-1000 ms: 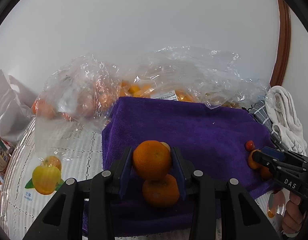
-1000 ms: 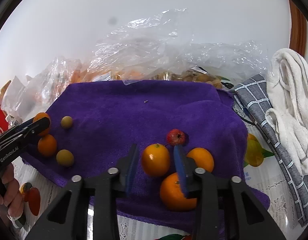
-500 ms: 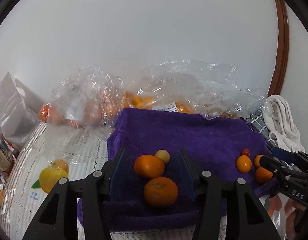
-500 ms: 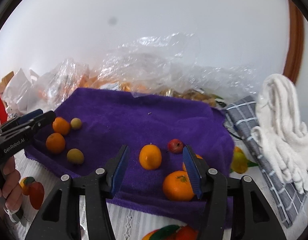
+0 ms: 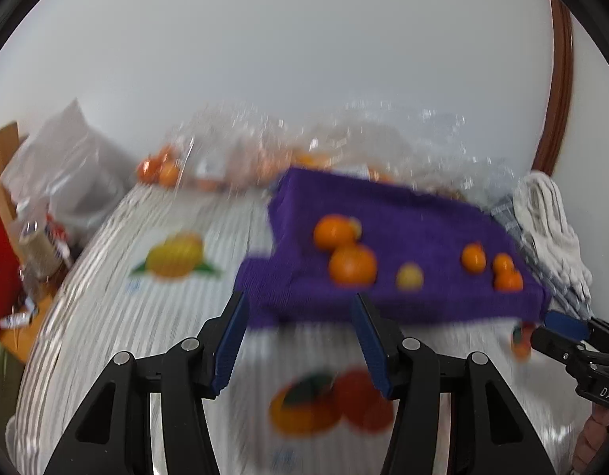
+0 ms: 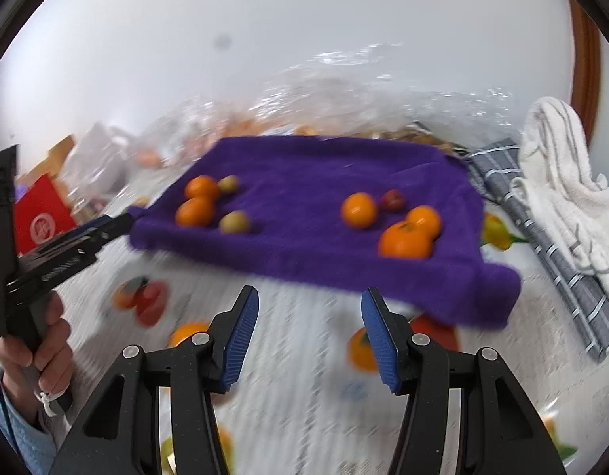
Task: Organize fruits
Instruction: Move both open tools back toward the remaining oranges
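Both tools empty, blue pads apart: left tool (image 5: 296, 340), right tool (image 6: 310, 336). Round orange fruits (image 6: 195, 210) on soft purple towel (image 6: 304, 182) may roll if nudged.

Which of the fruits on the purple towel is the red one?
The small red fruit at the right-hand cluster's far edge, beside an orange. All the other fruits on the purple towel are orange or yellow-green.

Bare tablecloth (image 6: 304, 316) lies open before the purple towel (image 6: 304, 182); bags (image 6: 344, 99) crowd behind it, folded cloths (image 6: 557, 182) beside.
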The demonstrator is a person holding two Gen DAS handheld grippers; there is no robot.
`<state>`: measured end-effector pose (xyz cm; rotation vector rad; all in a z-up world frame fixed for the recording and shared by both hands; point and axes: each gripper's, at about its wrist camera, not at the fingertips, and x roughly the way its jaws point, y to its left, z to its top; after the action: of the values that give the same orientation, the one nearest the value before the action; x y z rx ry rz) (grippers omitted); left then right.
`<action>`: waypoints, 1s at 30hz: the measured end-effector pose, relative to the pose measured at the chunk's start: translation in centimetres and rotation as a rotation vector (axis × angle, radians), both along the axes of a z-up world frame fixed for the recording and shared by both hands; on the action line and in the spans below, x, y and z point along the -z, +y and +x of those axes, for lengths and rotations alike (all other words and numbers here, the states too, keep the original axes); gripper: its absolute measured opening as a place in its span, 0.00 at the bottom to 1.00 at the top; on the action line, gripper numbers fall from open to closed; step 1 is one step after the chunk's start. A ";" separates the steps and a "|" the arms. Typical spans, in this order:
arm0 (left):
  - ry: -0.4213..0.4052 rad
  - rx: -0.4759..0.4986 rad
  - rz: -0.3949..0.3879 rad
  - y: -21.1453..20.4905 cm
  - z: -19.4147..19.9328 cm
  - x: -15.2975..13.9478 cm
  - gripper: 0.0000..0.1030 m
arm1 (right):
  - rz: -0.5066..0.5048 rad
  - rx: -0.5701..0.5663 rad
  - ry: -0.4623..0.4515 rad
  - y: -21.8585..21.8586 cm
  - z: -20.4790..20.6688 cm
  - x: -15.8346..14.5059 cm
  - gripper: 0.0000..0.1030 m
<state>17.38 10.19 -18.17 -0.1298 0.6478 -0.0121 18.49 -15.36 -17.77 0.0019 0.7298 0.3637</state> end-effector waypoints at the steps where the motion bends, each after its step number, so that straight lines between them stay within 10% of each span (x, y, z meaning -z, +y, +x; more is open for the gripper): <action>1: 0.018 0.007 0.003 0.2 -0.7 0.3 0.50 | -0.004 -0.025 -0.005 0.4 -0.7 0.1 0.53; 30: 0.158 -0.020 -0.065 1.3 -3.0 2.5 0.50 | -0.102 -0.138 0.036 4.8 -4.9 2.9 0.33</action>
<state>14.41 11.47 -20.71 -0.2016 0.8047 -0.0041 13.60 -10.51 -20.69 -0.1389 0.7854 0.4586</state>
